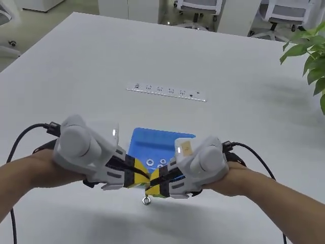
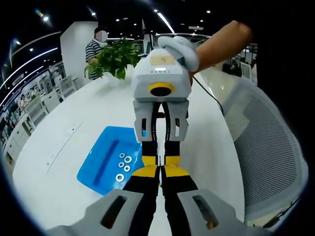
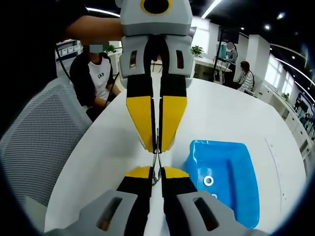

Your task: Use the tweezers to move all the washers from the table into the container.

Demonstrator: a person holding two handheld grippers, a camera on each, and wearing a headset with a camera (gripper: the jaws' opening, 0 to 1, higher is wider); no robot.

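Tongs of left gripper (image 1: 137, 178) and right gripper (image 1: 158, 187) are meeting tip to tip, both clamping the tweezers (image 3: 156, 160). Several washers (image 1: 151, 162) are lying in the container (image 1: 152, 140) just beyond on the tabletop (image 1: 203, 61); another washer (image 1: 146, 201) is showing nearer, under the tips.

I am looking into an office. In front of me is a big white table (image 1: 228, 66) with a strip of plug sockets (image 1: 166, 91) set flat into its top. Rolling chairs (image 1: 200, 7) stand at the far end, and a grey mesh chair (image 2: 266, 147) is close by. A leafy green plant (image 1: 312, 56) grows at one side. Long lights (image 2: 165, 22) shine on a dark ceiling. Under them people (image 3: 98, 78) sit around, and rows of desks (image 2: 44, 101) go far back.
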